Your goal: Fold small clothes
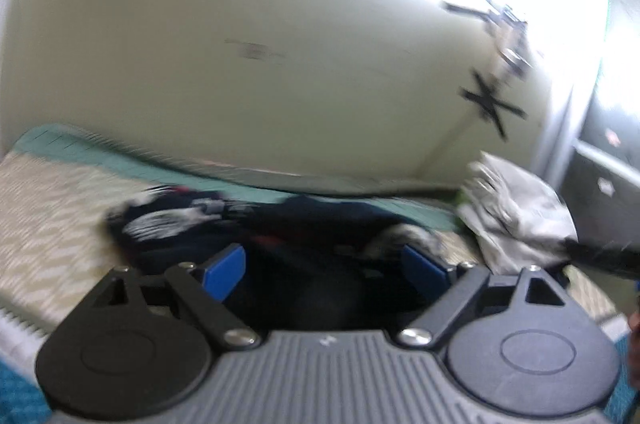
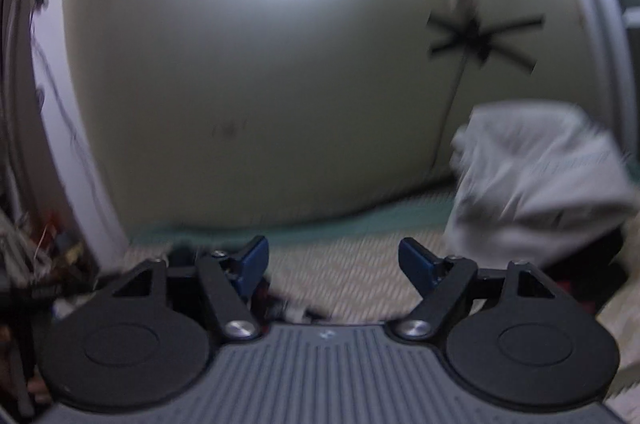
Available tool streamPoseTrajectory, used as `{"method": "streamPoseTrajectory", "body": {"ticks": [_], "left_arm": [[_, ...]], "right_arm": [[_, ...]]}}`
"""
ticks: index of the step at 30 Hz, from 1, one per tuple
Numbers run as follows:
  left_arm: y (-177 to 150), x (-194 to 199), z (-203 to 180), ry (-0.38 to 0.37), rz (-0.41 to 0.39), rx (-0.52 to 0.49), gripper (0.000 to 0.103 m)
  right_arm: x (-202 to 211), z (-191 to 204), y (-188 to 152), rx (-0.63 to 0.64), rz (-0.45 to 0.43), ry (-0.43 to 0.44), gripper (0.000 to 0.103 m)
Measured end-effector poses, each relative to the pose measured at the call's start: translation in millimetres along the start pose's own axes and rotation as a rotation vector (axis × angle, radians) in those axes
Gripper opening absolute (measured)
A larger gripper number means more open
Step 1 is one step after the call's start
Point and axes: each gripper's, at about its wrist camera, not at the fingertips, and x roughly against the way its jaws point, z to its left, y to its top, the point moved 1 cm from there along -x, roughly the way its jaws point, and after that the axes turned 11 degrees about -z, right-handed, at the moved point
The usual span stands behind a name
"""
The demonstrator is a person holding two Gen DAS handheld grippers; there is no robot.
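bed cover: cream zigzag-weave spread w/ teal border [image 1: 52, 207], carries the clothes, work area.
dark garment: navy/black cloth w/ white print [image 1: 208, 224], rumpled mid-bed, prob. next to fold.
left claw [image 1: 324, 266]: jaws wide, nothing gripped; hovers just over dark garment, likely lining up a grab.
grey-white pile: pale cloth heap [image 2: 536, 191] by wall, far right, set aside.
right claw [image 2: 334, 260]: jaws apart, empty, over bare cover.
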Motion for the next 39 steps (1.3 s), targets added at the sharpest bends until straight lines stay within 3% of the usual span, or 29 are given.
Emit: {"method": "streamPoseTrajectory", "body": {"ticks": [2, 3, 4, 5, 6, 7, 10, 14, 17, 18, 19, 20, 21, 22, 24, 28, 30, 31, 33, 36, 38, 39], "left_arm": [[-7, -19, -23, -0.029, 0.02, -0.079, 0.087], [-9, -28, -32, -0.035, 0.032, -0.11, 0.079], [-11, -34, -41, -0.036, 0.043, -0.139, 0.05], [-11, -43, -45, -0.017, 0.059, -0.165, 0.032], [-9, -50, -44, 0.016, 0.072, -0.169, 0.004], [-4, -56, -35, 0.051, 0.069, -0.147, 0.002], [25, -39, 9, 0.174, -0.015, -0.042, 0.002], [65, 12, 71, 0.308, -0.14, 0.063, 0.002], [69, 38, 83, 0.338, -0.141, 0.083, 0.003], [66, 41, 81, 0.336, -0.128, 0.084, 0.011], [61, 43, 76, 0.322, -0.107, 0.078, 0.03], [56, 39, 67, 0.298, -0.088, 0.063, 0.042], [50, 38, 56, 0.271, -0.073, 0.047, 0.061], [44, 35, 45, 0.236, -0.054, 0.028, 0.068], [35, 26, 18, 0.146, -0.009, -0.018, 0.074], [17, 10, -29, 0.001, 0.079, -0.117, 0.089], [7, -2, -44, -0.007, 0.118, -0.188, 0.082], [2, -7, -46, 0.018, 0.132, -0.227, 0.059], [-7, -21, -41, 0.044, 0.174, -0.253, 0.024], [-8, -24, -21, 0.075, 0.184, -0.176, 0.017], [0, -15, -3, 0.108, 0.157, -0.136, 0.016], [7, -6, 5, 0.115, 0.13, -0.11, 0.016]], "right_arm": [[-13, 5, -18, 0.041, 0.072, 0.03, 0.075], [-20, 8, -27, 0.078, 0.106, 0.039, 0.075], [-28, 11, -32, 0.126, 0.133, 0.04, 0.075], [-37, 14, -37, 0.182, 0.158, 0.042, 0.075], [-44, 17, -41, 0.237, 0.181, 0.044, 0.075], [-49, 20, -45, 0.28, 0.195, 0.045, 0.075], [-60, 25, -45, 0.303, 0.208, 0.076, 0.075], [-64, 39, -35, 0.222, 0.181, 0.233, 0.075], [-91, 52, -40, 0.198, 0.222, 0.267, 0.073], [-101, 54, -43, 0.185, 0.251, 0.271, 0.071], [-109, 56, -47, 0.164, 0.277, 0.28, 0.059], [-110, 59, -48, 0.142, 0.288, 0.3, 0.038], [-108, 62, -48, 0.13, 0.279, 0.326, 0.03], [-98, 69, -47, 0.134, 0.258, 0.359, 0.011], [-74, 80, -44, 0.147, 0.215, 0.451, 0.011], [-24, 97, -53, 0.183, 0.222, 0.646, 0.002], [-9, 103, -62, 0.219, 0.242, 0.679, 0.002], [-5, 103, -66, 0.217, 0.245, 0.692, 0.003], [-4, 99, -69, 0.202, 0.241, 0.696, 0.004], [-16, 84, -66, 0.103, 0.266, 0.653, 0.015], [-21, 75, -63, 0.056, 0.269, 0.593, 0.054], [-21, 70, -60, 0.05, 0.254, 0.566, 0.06]]}}
